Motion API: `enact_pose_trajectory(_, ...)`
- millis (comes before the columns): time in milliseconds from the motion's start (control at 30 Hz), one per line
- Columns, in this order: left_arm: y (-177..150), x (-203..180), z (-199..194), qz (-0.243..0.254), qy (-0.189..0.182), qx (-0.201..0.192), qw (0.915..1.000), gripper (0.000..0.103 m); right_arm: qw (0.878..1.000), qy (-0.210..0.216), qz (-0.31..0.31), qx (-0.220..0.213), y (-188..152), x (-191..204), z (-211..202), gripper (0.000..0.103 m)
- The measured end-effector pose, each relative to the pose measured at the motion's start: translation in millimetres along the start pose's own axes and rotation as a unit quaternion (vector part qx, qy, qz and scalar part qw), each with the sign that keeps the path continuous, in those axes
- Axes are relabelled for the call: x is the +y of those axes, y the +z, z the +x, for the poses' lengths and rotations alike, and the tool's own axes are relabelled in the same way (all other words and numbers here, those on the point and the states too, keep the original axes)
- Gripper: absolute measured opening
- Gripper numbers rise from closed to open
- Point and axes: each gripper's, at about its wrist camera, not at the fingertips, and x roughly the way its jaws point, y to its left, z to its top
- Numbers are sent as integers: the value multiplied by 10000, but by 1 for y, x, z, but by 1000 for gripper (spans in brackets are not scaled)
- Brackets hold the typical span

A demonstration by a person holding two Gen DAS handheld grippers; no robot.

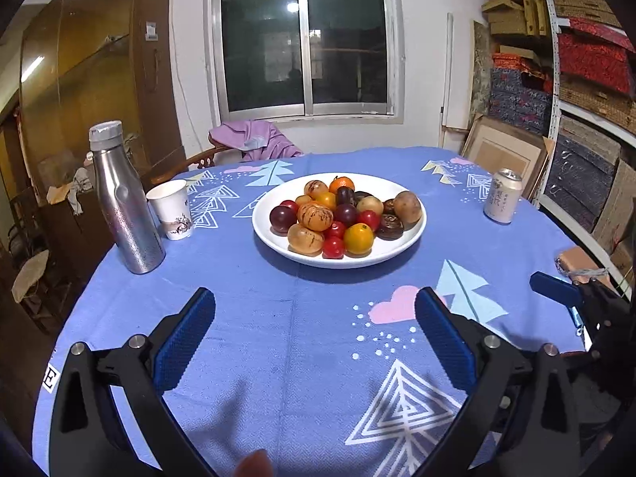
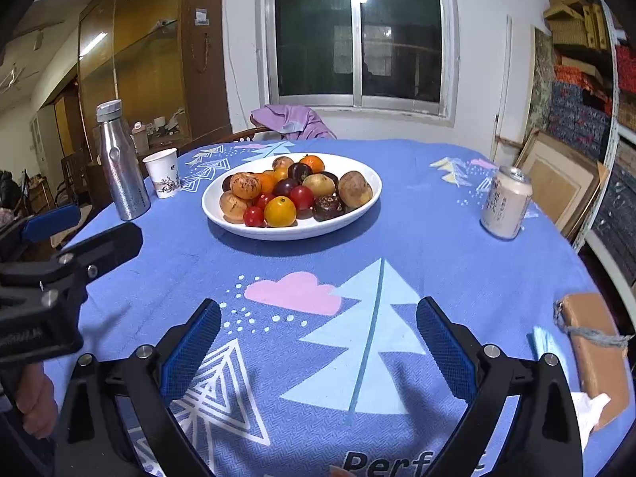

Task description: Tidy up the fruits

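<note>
A white plate (image 1: 413,234) stands in the middle of the round table and holds a pile of small fruits (image 1: 342,214): red, yellow, orange, dark purple and brown ones. It also shows in the right wrist view (image 2: 294,232) with the fruits (image 2: 294,190). My left gripper (image 1: 314,314) is open and empty, low over the cloth in front of the plate. My right gripper (image 2: 318,318) is open and empty, also short of the plate. Each gripper shows at the edge of the other's view.
A steel bottle (image 1: 123,202) and a paper cup (image 1: 171,210) stand left of the plate. A drink can (image 1: 503,200) stands to the right. A brown box (image 2: 596,353) lies at the table's right edge. A chair with a purple cloth (image 1: 254,141) is behind.
</note>
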Motion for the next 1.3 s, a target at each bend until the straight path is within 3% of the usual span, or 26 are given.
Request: enact_pose_trajectory(1300, -6, -3, 5, -120, 96, 234, 9996, 99, 10000, -16, 9, 31, -1, 1, 1, 100)
